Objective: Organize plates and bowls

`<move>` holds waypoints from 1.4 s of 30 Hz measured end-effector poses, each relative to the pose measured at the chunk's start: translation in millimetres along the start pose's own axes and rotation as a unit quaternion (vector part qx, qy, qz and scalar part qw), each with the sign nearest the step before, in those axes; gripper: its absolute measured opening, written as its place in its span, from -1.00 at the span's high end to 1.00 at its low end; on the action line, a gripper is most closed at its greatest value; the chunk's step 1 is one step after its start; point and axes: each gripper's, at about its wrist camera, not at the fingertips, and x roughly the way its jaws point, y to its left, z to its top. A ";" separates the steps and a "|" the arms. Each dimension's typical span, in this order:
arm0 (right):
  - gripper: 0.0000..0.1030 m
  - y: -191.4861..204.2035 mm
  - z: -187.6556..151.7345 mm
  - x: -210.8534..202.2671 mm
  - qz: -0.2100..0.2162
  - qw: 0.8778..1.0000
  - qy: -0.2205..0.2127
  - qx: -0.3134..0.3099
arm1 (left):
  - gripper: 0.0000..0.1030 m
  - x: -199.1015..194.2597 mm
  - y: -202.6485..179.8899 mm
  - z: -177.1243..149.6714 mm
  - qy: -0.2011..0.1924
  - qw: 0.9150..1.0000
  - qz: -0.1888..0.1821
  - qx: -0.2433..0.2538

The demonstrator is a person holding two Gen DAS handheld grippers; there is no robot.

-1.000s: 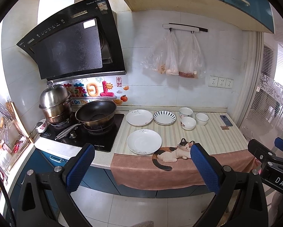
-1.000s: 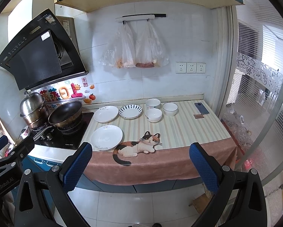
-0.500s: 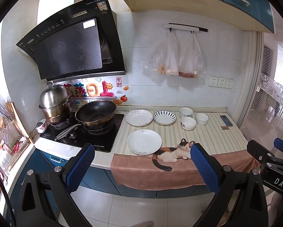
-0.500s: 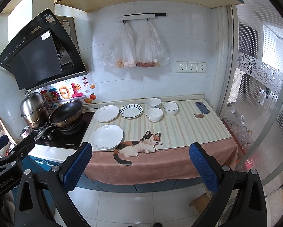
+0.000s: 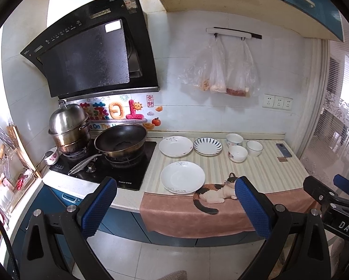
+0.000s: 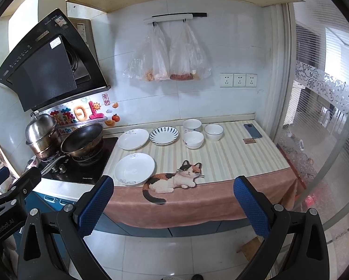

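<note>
On the striped counter mat [image 5: 263,172] lie a large white plate [image 5: 182,177] at the front, a white plate [image 5: 175,146] and a blue-striped plate [image 5: 207,146] behind it, and three white bowls [image 5: 237,153] to their right. The same dishes show in the right wrist view: front plate [image 6: 134,168], back plate [image 6: 133,138], striped plate [image 6: 164,135], bowls [image 6: 193,139]. My left gripper [image 5: 174,207] and right gripper [image 6: 173,206] are both open and empty, held well back from the counter, above the floor.
A black wok [image 5: 120,140] and a steel pot [image 5: 69,128] stand on the stove at left. A phone [image 5: 283,150] lies at the counter's right end. A cat-print cloth [image 5: 211,193] hangs over the front edge. A glass partition [image 6: 319,116] is on the right.
Both views have shifted very slightly; the counter sits a touch closer. Nothing on the counter has moved and both grippers stay open.
</note>
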 end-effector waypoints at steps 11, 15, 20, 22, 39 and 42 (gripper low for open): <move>-1.00 13.6 -19.3 132.4 0.042 0.993 0.105 0.021 | -1.00 143.6 36.9 -16.8 0.090 0.996 0.027 0.007; -1.00 12.5 -22.5 203.6 0.050 0.987 0.148 0.022 | -1.00 212.8 43.8 -23.2 0.133 0.991 0.032 -0.008; -1.00 6.1 -21.9 305.8 0.075 0.977 0.198 0.032 | -0.99 297.2 49.4 -29.6 0.178 0.983 0.044 -0.026; -1.00 4.4 -18.9 354.3 0.093 0.971 0.219 0.037 | -0.99 337.9 49.8 -30.5 0.201 0.978 0.046 -0.033; -0.61 23.9 -33.2 684.0 0.177 0.899 0.399 0.038 | -0.37 564.7 66.2 -68.0 0.390 0.914 0.027 -0.108; -0.24 29.1 -42.7 708.5 0.187 0.884 0.426 0.038 | 0.08 578.4 69.9 -77.2 0.411 0.904 0.012 -0.117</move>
